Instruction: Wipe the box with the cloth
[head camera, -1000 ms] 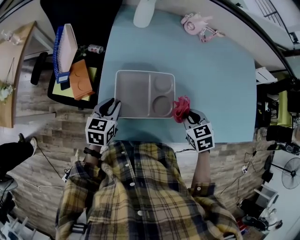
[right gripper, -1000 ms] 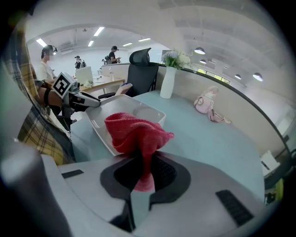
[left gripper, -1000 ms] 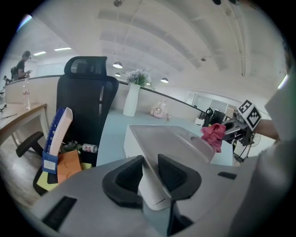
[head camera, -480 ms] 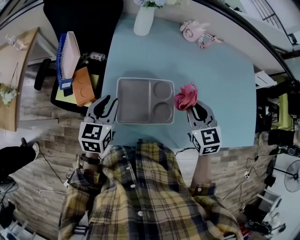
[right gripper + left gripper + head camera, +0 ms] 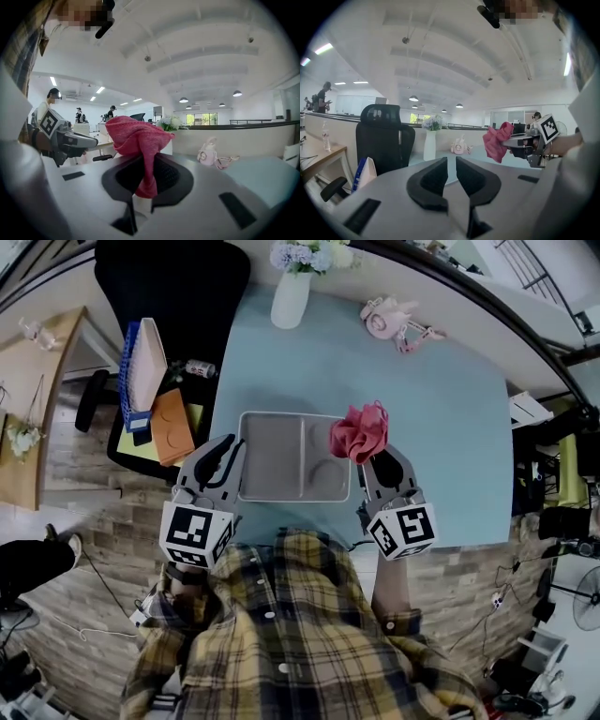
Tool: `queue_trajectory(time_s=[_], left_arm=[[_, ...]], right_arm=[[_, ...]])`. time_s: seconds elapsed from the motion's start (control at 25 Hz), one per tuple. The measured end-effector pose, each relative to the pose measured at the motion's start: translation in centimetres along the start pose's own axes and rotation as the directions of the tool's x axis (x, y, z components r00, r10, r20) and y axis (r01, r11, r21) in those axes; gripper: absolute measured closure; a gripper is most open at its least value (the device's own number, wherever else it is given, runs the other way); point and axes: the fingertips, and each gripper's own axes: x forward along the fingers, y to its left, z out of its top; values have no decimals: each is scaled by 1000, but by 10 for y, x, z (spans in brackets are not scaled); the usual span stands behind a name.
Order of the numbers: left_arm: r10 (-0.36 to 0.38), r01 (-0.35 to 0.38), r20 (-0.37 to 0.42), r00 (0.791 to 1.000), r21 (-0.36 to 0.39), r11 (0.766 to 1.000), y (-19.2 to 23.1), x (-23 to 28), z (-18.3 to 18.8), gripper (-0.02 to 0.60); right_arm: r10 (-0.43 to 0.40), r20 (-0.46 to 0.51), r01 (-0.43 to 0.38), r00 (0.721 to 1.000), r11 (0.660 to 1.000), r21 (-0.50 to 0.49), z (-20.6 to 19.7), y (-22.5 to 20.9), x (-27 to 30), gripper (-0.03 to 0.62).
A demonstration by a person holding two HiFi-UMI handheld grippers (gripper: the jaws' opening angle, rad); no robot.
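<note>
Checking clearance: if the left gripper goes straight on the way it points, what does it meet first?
The left gripper, empty and with its jaws just closed further, probably meets the blue table top first. The table shows through its jaw gap, short of the white vase and pink toy. Depth is unclear.

The cloth (image 5: 359, 430), right of centre in the head view, is a pink knitted fabric with a coarse, ribbed weave. The box (image 5: 272, 456) looks like smooth, matt grey plastic. The table (image 5: 441, 427) has a smooth, matt pale-blue top. At upper centre, the white vase (image 5: 290, 300) looks smooth and faintly glossy. The floor (image 5: 103, 512) at left shows wood-grain planks.
</note>
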Motion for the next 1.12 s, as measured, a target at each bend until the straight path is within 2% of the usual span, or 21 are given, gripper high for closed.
queue_trajectory(time_s=[0.16,0.32,0.56,1.12], left_arm=[[-20,20,22,1000,5,1000,-11,-1,8,570],[-28,28,23,999,9,1000,-12,0,6,591],[-36,35,-5,999,-7,999,-13,-2,-3,591],[-34,34,-32,999,-13,999,-8,0,-10,591]], right_arm=[[30,3,-30,1000,1000,4,1,7,2,551],[23,10,-23,1000,1000,4,0,12,5,551],[-3,28,2,1000,999,37,0,6,0,551],[-44,15,43,999,999,23,-5,-3,-3,553]])
